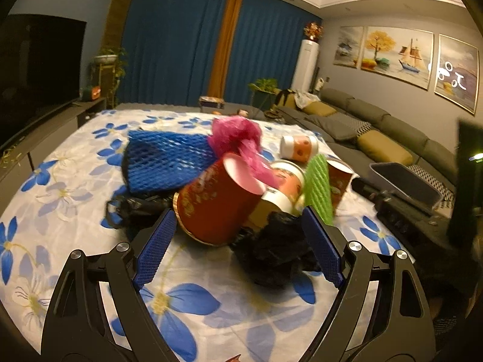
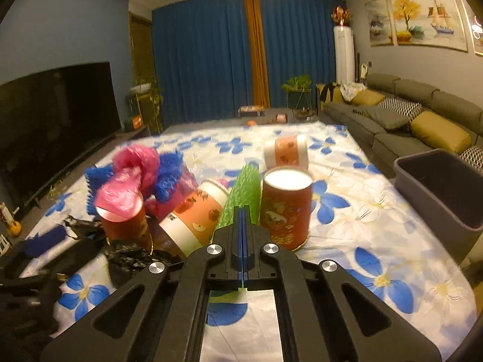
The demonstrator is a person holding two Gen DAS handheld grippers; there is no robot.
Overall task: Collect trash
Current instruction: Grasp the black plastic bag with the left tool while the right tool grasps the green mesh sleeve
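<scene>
- Left gripper [image 1: 238,238]: jaws spread wide, red cup [image 1: 217,202] and black bag [image 1: 277,250] between them on the tablecloth [image 1: 75,199].
- Right gripper [image 2: 244,211]: clamped on green foam net [image 2: 243,193], its lower end hidden.
- Grey bin [image 2: 434,193]: right edge cut off.

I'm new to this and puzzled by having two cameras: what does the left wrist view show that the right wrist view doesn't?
Only the left wrist view shows the left gripper open, its blue pads either side of a tipped red cup and a black bag; the blue foam net appears whole.

Only the right wrist view shows the right gripper shut on the green foam net, the grey bin's open interior, and a red cup standing upright.

Both show the floral cloth, pink bag, television, curtains and sofa.
</scene>
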